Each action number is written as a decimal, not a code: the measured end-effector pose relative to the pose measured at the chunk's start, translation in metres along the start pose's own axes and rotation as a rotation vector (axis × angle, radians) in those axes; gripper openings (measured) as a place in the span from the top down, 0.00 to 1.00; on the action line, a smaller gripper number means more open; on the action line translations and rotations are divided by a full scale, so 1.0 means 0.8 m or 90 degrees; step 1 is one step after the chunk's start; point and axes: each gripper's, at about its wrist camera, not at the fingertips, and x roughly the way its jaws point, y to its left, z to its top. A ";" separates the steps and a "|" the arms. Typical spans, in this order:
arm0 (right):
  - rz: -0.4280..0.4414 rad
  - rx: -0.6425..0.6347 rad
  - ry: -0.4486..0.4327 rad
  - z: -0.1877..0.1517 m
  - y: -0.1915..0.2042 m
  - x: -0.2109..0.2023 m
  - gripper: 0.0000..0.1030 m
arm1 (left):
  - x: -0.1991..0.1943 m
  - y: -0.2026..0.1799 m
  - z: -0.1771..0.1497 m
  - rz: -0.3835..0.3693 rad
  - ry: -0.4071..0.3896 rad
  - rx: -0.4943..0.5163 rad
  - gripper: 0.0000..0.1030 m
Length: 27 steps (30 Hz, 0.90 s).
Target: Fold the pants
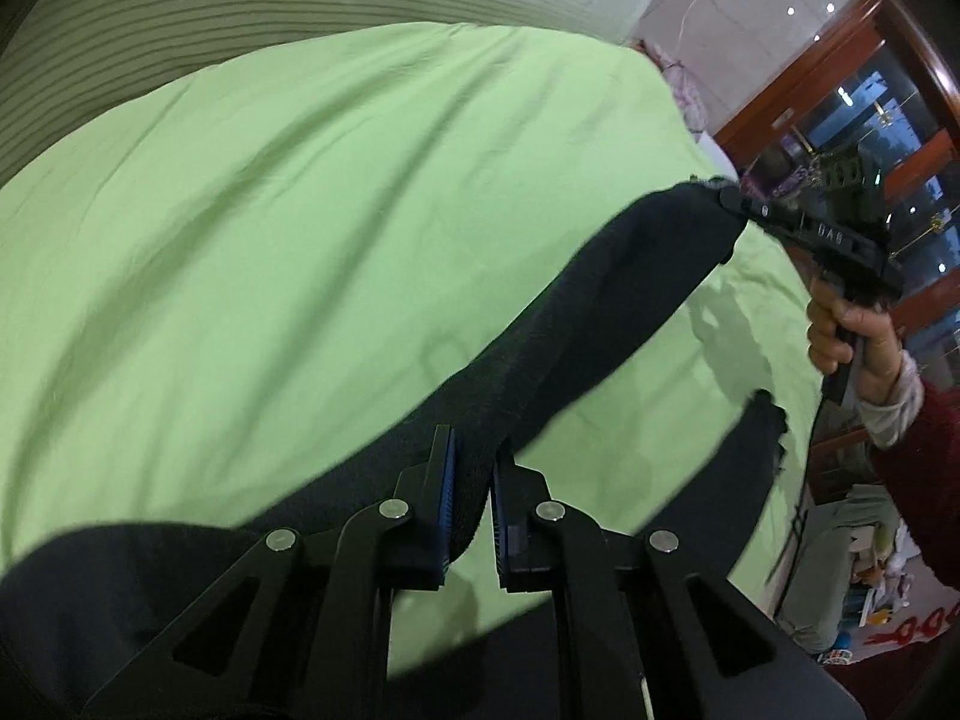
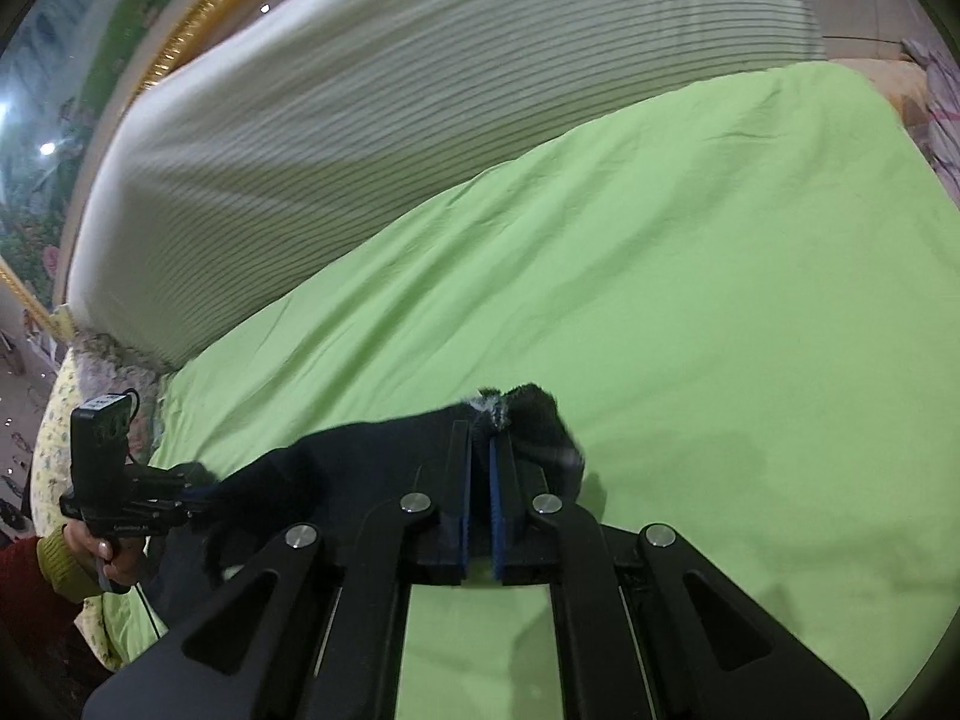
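Note:
Black pants (image 1: pixel 606 312) hang stretched between my two grippers above a light green bed sheet (image 1: pixel 288 228). My left gripper (image 1: pixel 474 450) is shut on a thick band of the black fabric. My right gripper (image 2: pixel 482 432) is shut on another edge of the pants (image 2: pixel 360 456), with a frayed end sticking out past the fingertips. In the left wrist view the right gripper (image 1: pixel 729 201) shows at the right, clamped on the far end of the cloth. In the right wrist view the left gripper (image 2: pixel 192 489) shows at the lower left, holding the cloth.
A striped white and green quilt (image 2: pixel 372 108) lies rolled along the far side of the bed. A wooden cabinet with glass doors (image 1: pixel 852 138) stands beyond the bed's right edge. A gold picture frame (image 2: pixel 198 18) hangs on the wall.

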 end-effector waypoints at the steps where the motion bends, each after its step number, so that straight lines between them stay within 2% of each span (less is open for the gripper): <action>1: 0.005 0.001 -0.003 -0.010 0.004 -0.007 0.95 | -0.004 -0.002 -0.006 -0.005 -0.005 -0.003 0.91; 5: 0.008 -0.004 -0.006 -0.048 0.000 -0.044 0.94 | -0.021 -0.019 -0.045 -0.028 -0.021 -0.020 0.92; 12: -0.016 0.000 0.001 -0.120 -0.008 -0.089 0.95 | -0.024 -0.075 -0.117 -0.051 -0.022 -0.015 0.92; 19: -0.042 -0.007 0.001 -0.170 -0.007 -0.120 0.95 | -0.031 -0.102 -0.159 -0.064 -0.021 -0.013 0.92; 22: -0.056 -0.020 0.006 -0.183 -0.004 -0.123 0.95 | -0.031 -0.109 -0.172 -0.068 -0.026 -0.016 0.92; 27: -0.104 -0.042 0.049 -0.213 -0.012 -0.110 0.95 | -0.014 -0.114 -0.194 -0.068 -0.008 -0.022 0.92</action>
